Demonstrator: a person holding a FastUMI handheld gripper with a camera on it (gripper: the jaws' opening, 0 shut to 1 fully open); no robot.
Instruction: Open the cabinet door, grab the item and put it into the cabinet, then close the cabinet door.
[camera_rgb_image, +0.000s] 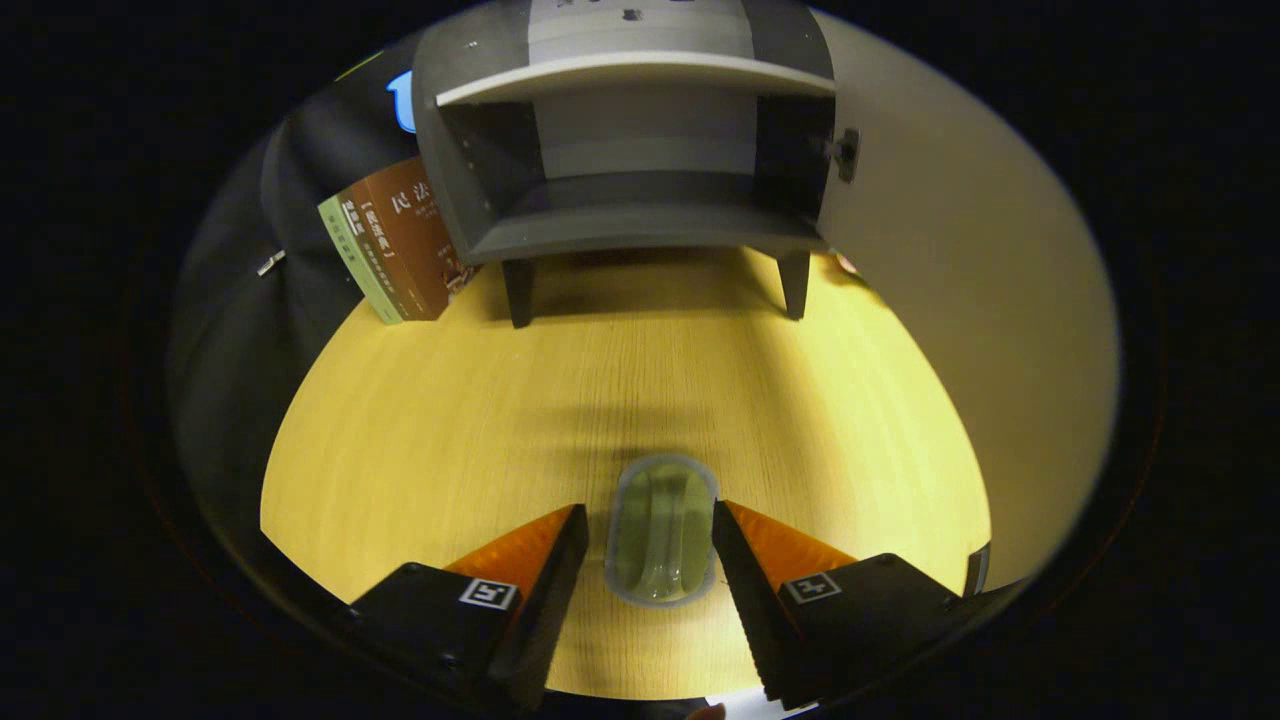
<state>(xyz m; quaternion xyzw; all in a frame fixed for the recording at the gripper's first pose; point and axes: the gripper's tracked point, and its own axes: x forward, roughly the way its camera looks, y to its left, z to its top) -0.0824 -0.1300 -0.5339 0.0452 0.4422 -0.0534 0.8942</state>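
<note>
A small pale-green oblong item with a grey rim (660, 530) lies flat on the wooden table (450, 430). My gripper (648, 508) stands open around it, one orange-and-black finger on each side. The right finger (740, 560) is at the item's edge, and a narrow gap separates the left finger (560, 570) from it. Beyond the fingers, at the table's far side, stands the grey cabinet (640, 235) on short legs. Its pale door (960, 300) is swung wide open to the right. Its lower compartment and the shelf (640, 72) above it hold nothing that I can see.
Two books (400, 245) lean against the cabinet's left side. A metal hinge (846, 152) sits on the cabinet's right wall by the door. The open door reaches forward along the table's right side. Bare tabletop lies between the item and the cabinet legs.
</note>
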